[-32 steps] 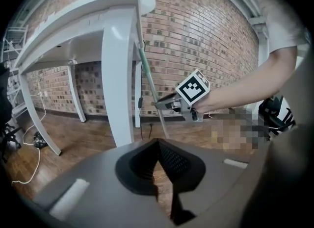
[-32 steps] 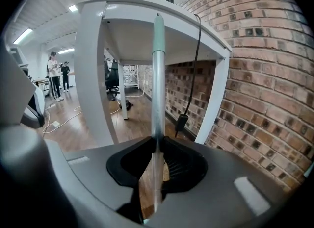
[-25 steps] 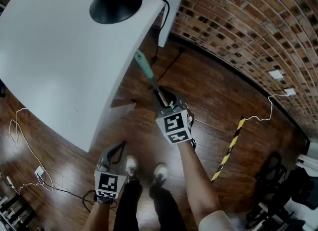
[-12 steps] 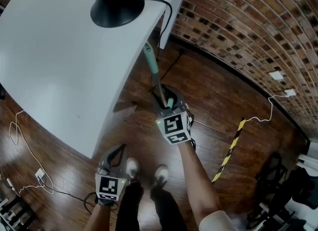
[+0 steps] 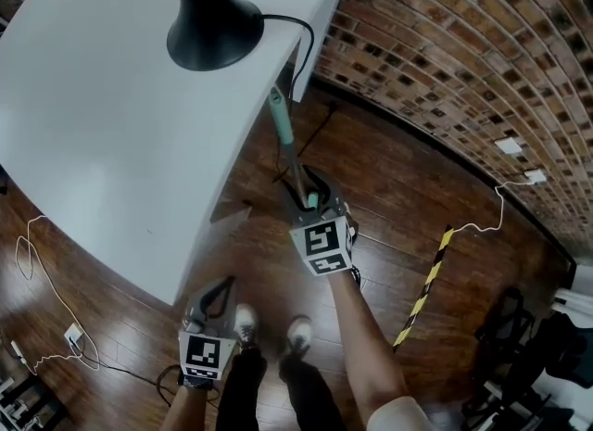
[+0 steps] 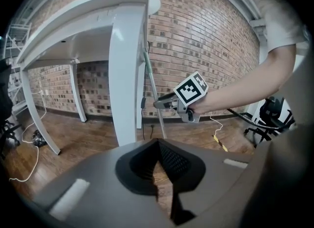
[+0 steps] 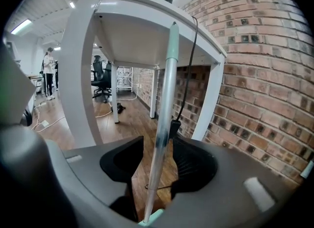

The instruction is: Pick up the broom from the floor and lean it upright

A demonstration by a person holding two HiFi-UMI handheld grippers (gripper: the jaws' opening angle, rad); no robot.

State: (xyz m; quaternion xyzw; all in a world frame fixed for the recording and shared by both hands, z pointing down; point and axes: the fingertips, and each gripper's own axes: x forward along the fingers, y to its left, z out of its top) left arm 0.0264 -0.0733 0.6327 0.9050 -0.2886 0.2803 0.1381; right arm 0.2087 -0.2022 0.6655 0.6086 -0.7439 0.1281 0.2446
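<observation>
One broom [image 5: 281, 123] stands upright, its top against the edge of the one bench [image 5: 111, 142]. Of two, the right hand-held gripper [image 5: 307, 186] has just been opening, its jaws apart around the handle. The left hand-held gripper [image 5: 222, 285] is closed and empty.

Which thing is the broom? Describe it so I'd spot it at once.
Find the white table by the brick wall, with a black lamp on it. At its corner near that wall the broom leans up to the table's edge. Unlike the black cable and white table leg beside it, it is a thin pale-metal pole with a mint-green grip on top.
</observation>
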